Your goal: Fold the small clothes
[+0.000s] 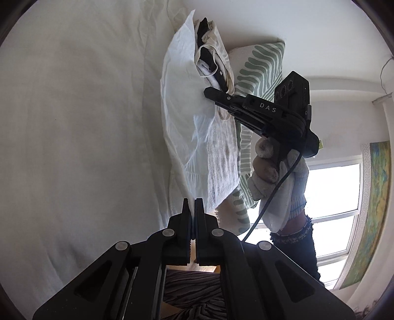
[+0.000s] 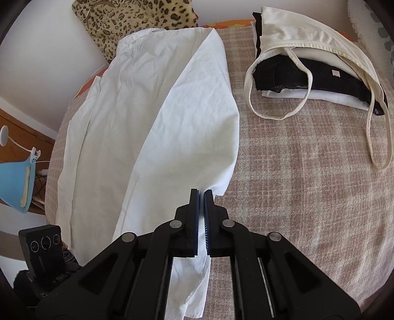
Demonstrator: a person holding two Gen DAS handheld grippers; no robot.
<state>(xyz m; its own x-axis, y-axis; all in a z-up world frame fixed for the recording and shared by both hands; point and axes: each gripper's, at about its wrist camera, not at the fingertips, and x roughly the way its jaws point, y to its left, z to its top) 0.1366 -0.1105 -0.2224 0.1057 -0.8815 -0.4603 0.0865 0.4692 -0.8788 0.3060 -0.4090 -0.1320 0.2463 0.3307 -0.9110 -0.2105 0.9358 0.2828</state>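
A white shirt (image 2: 152, 115) lies spread on the plaid bed cover (image 2: 295, 177), with one side folded over its middle. My right gripper (image 2: 201, 194) is shut on the shirt's folded edge near its lower end. In the left wrist view the same shirt (image 1: 182, 118) hangs from the right gripper (image 1: 209, 92), and my left gripper (image 1: 191, 204) is shut on its near corner. A stack of folded clothes (image 2: 307, 81) in white, black and cream sits at the far right of the bed, a cream strap top lying over it.
A leopard-print cushion (image 2: 138, 22) leans against the wall behind the shirt. A blue lamp (image 2: 14, 182) stands off the bed's left side. A green-striped pillow (image 1: 261, 71) and a bright window (image 1: 332, 197) show in the left wrist view.
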